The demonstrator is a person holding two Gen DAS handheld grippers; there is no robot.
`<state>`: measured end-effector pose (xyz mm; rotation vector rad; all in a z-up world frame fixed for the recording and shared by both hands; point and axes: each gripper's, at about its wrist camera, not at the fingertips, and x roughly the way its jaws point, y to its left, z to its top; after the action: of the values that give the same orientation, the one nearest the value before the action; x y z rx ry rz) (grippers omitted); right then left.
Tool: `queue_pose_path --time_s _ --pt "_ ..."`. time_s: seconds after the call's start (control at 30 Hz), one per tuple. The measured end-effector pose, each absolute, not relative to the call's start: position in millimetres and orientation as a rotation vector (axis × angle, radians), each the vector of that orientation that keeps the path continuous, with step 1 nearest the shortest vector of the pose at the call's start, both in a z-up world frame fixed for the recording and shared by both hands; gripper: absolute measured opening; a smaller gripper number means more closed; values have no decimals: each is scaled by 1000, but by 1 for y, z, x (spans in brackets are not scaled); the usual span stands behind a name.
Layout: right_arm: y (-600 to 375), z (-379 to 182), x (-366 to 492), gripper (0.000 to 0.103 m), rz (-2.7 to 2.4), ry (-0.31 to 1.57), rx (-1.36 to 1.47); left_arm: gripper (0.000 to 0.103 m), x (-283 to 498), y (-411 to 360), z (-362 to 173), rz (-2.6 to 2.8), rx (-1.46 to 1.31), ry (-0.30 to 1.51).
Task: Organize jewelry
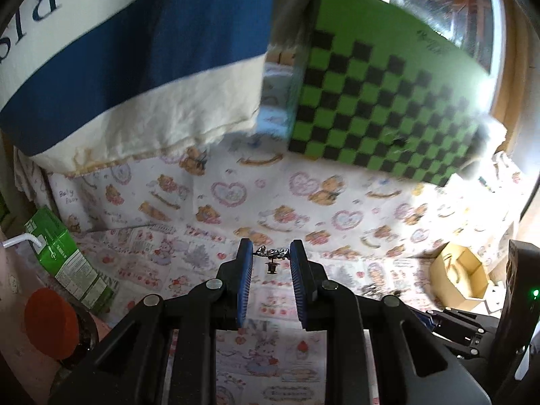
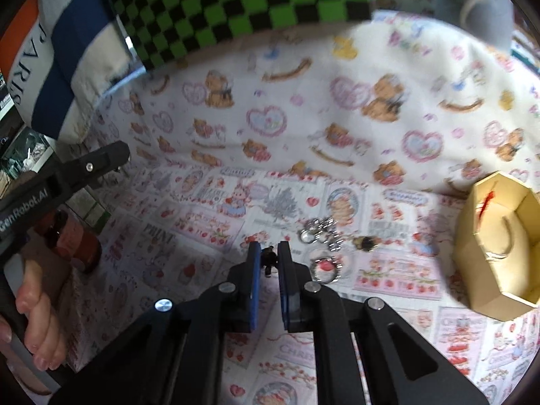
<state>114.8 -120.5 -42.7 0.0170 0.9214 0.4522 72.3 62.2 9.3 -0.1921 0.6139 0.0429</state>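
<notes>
My left gripper [image 1: 271, 253] is shut on a small silver jewelry piece [image 1: 273, 253], held across its blue pads above the table, with a little charm [image 1: 271, 267] dangling beneath. My right gripper [image 2: 269, 260] points down at the patterned cloth, and its jaws pinch a tiny dark piece [image 2: 268, 257]. Just right of it, loose on the cloth, lie a silver cluster of rings [image 2: 319, 229], a round ring with a red centre [image 2: 324, 266] and a dark gold piece [image 2: 366, 243]. An open tan octagonal box [image 2: 496, 246] stands at the right, also in the left wrist view [image 1: 462, 276].
A green-and-black checkered board [image 1: 381, 94] and a blue-striped tote bag [image 1: 135, 50] lean at the back. A green carton with a straw [image 1: 64, 260] and a red-lidded jar [image 1: 50, 320] stand at the left. A hand [image 2: 37, 303] grips the left tool beside a brown bottle [image 2: 74, 239].
</notes>
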Motion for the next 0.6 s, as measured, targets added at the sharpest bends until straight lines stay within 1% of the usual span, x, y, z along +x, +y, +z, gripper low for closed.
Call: queue_pose_path --time_s 0.2,0.43,0.53,0.6 --pt "-140 -12 97 9 422 811 -5 21 57 55 24 2 -211 533" --pt "-175 7 68 9 399 684 -60 21 33 40 45 4 -165 432" --pt "-197 14 62 9 404 638 -30 21 20 24 53 6 -104 377" --pt "-207 20 62 9 393 622 -2 21 15 8 54 22 -14 358"
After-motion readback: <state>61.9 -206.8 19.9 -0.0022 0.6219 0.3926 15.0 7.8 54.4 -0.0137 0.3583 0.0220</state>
